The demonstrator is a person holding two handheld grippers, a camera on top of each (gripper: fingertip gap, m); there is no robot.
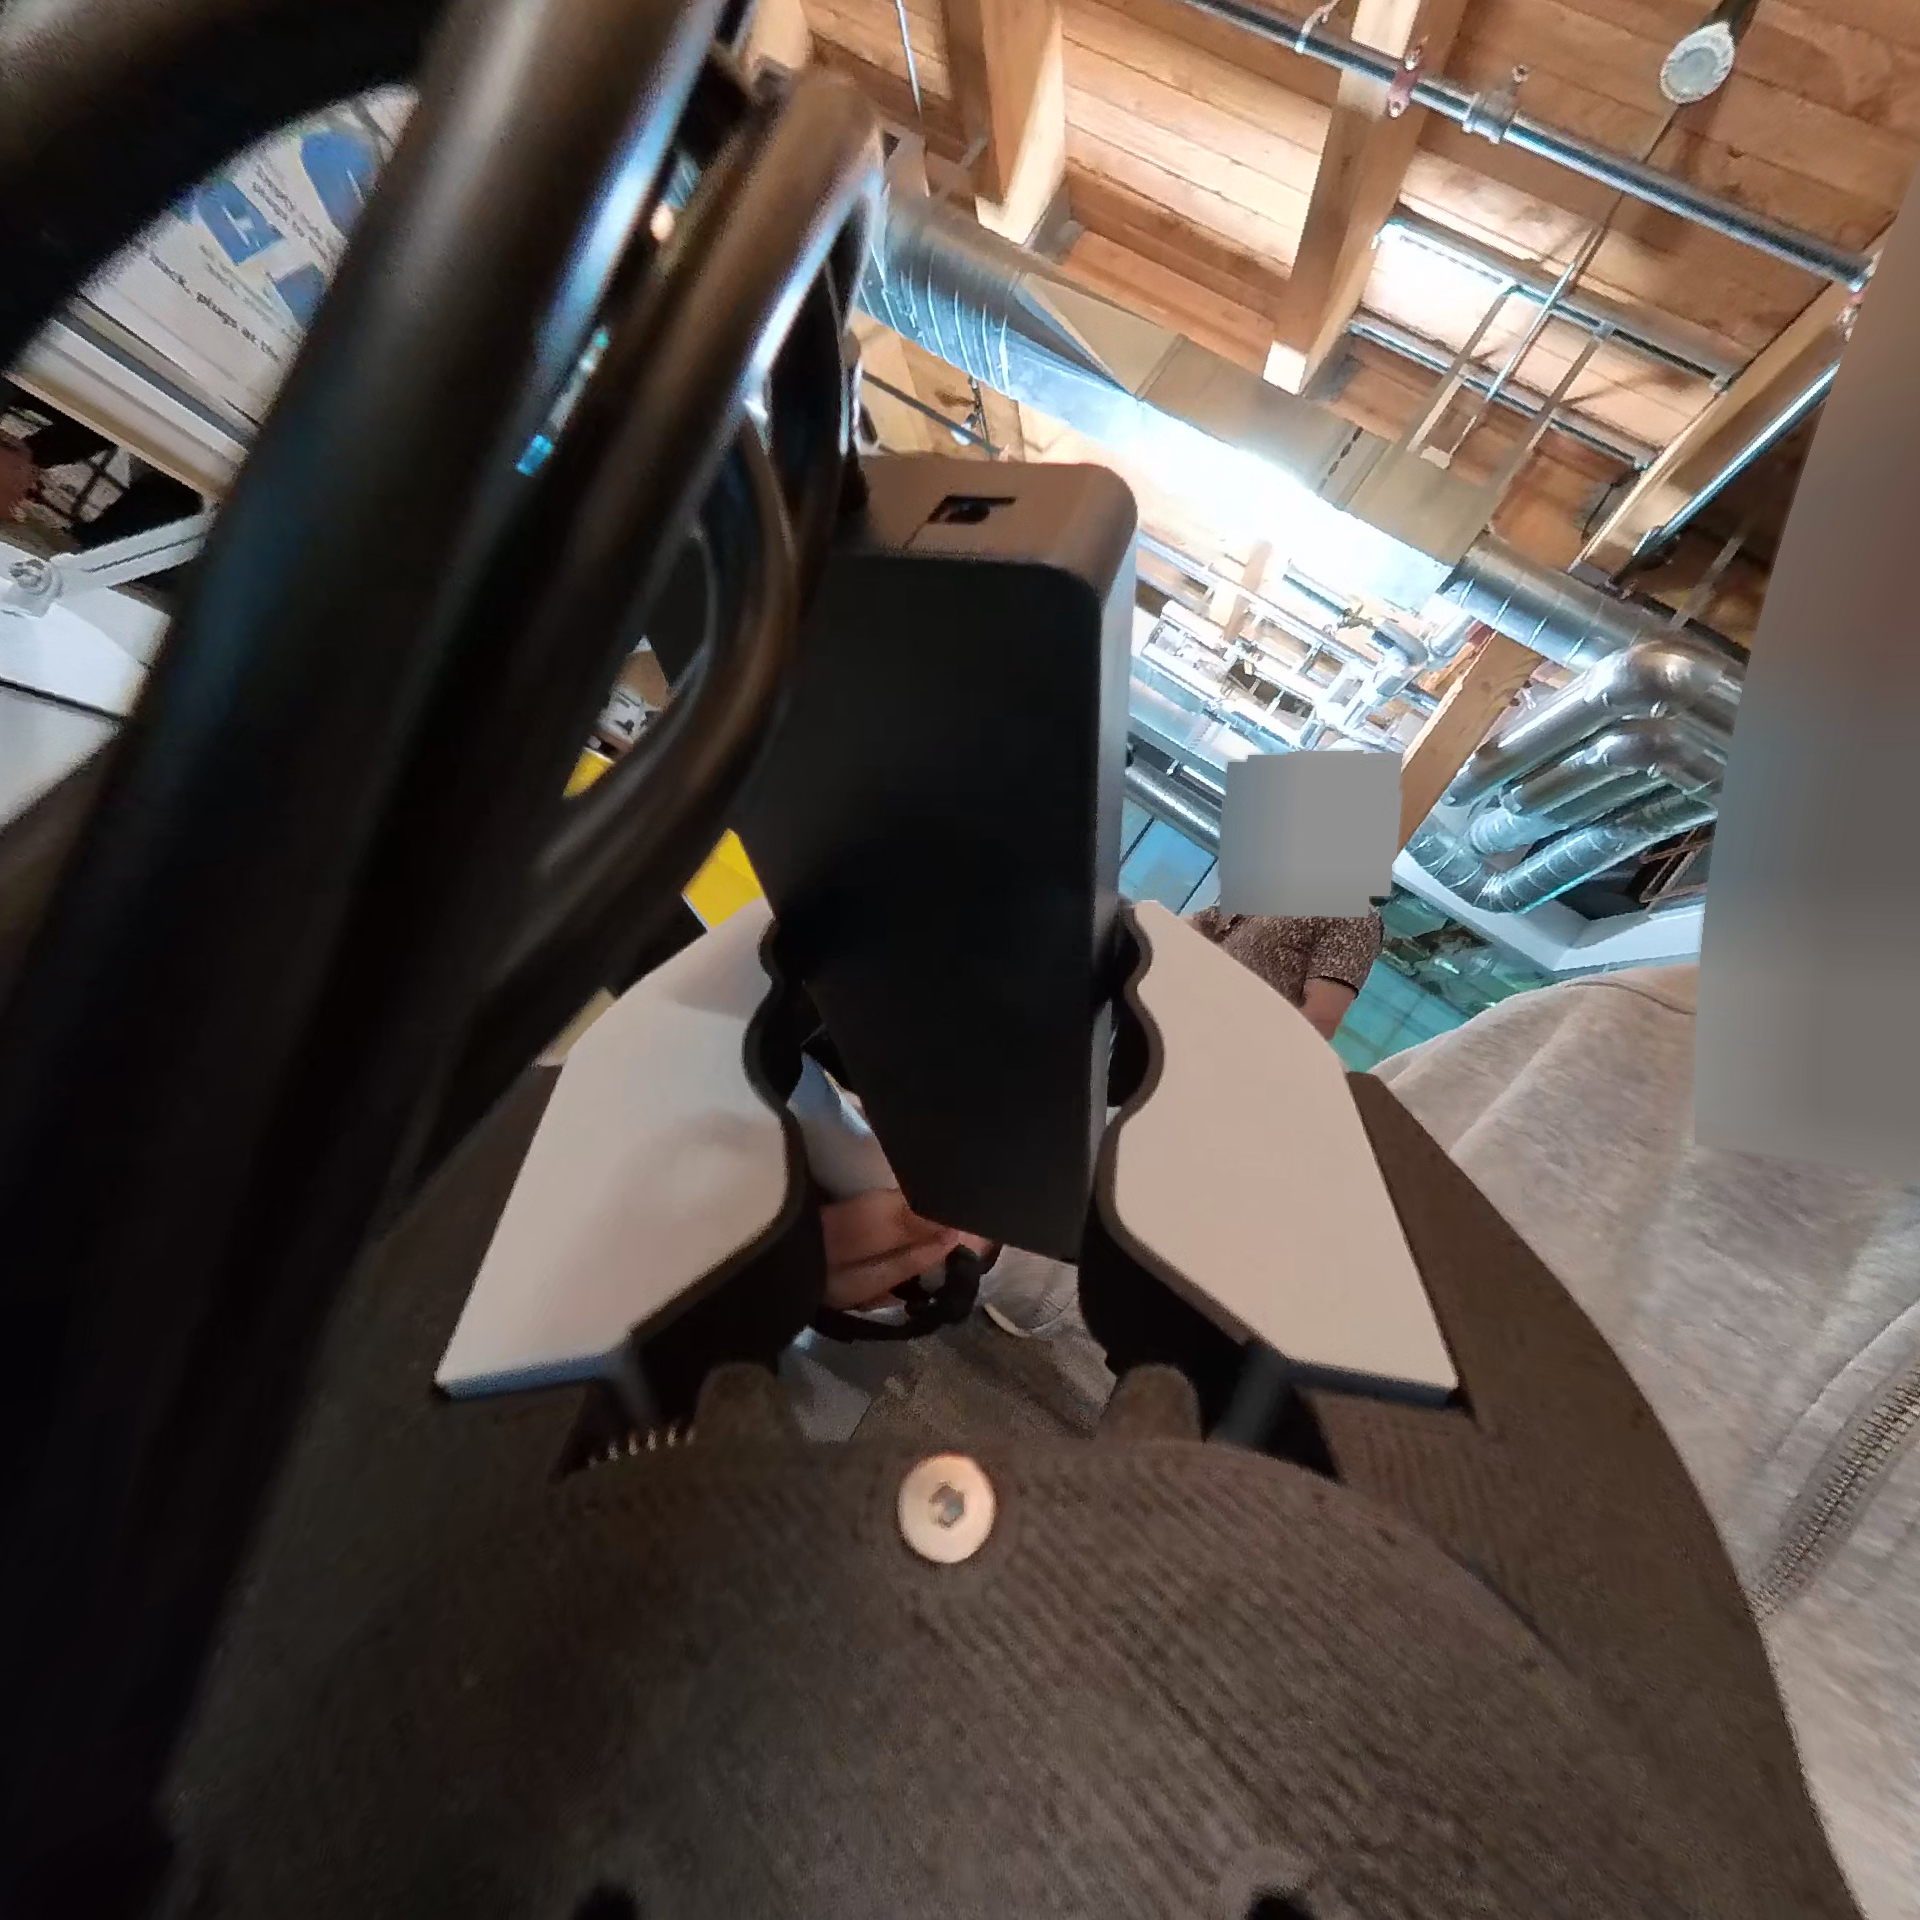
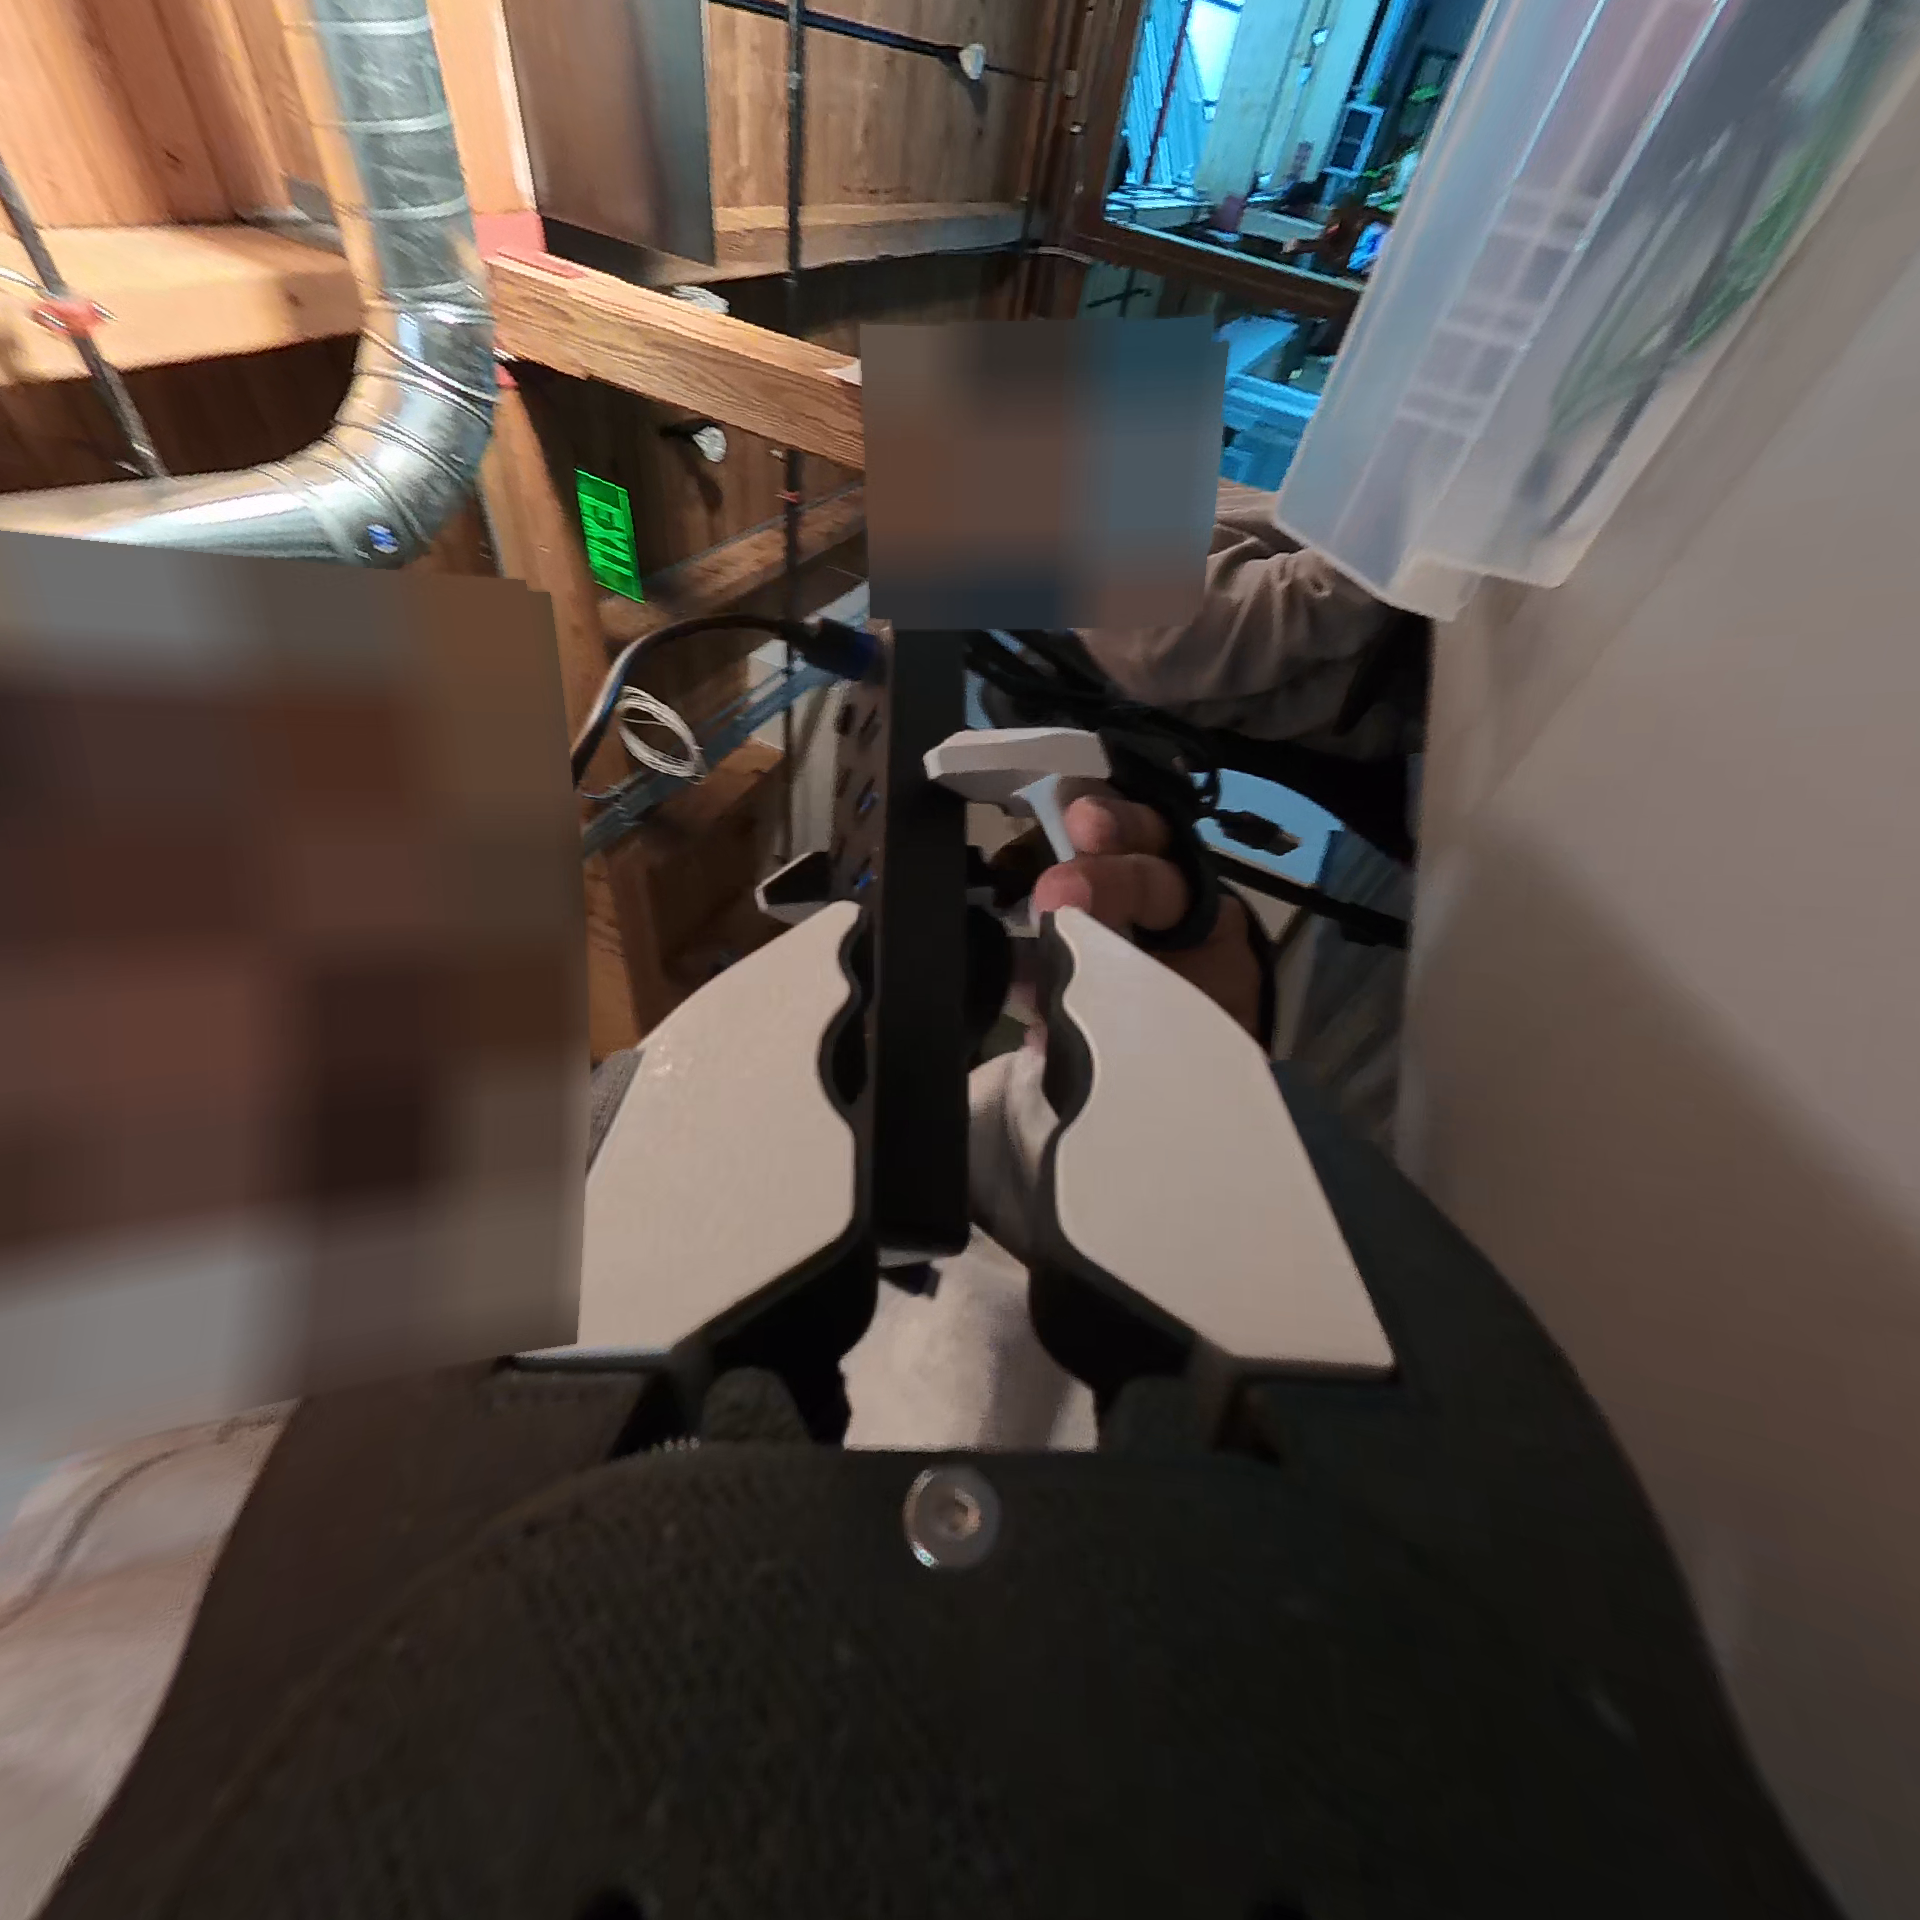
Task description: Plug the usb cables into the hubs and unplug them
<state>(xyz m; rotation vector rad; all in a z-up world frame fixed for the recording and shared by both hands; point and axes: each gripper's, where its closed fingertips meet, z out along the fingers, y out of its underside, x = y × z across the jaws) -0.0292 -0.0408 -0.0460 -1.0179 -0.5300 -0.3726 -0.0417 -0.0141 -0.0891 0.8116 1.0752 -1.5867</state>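
While tilted upward toward the timber ceiling (image 1: 1299,187), the left tongs (image 1: 951,997) clamp a black hub (image 1: 966,810) between their white fingers (image 1: 1268,1174). Hub long axis runs along the fingers, far end pointing up and away; thick black cables (image 1: 447,623) loop at left.

Right wrist view: right tongs (image 2: 956,1029) angled up, parted narrowly. The hub (image 2: 925,935), seen edge-on, lies against the left finger (image 2: 727,1122), with a gap to the right finger; grip cannot be told. A black cable (image 2: 665,665) enters its far end. A hand (image 2: 1122,873) grips the other tongs beyond.
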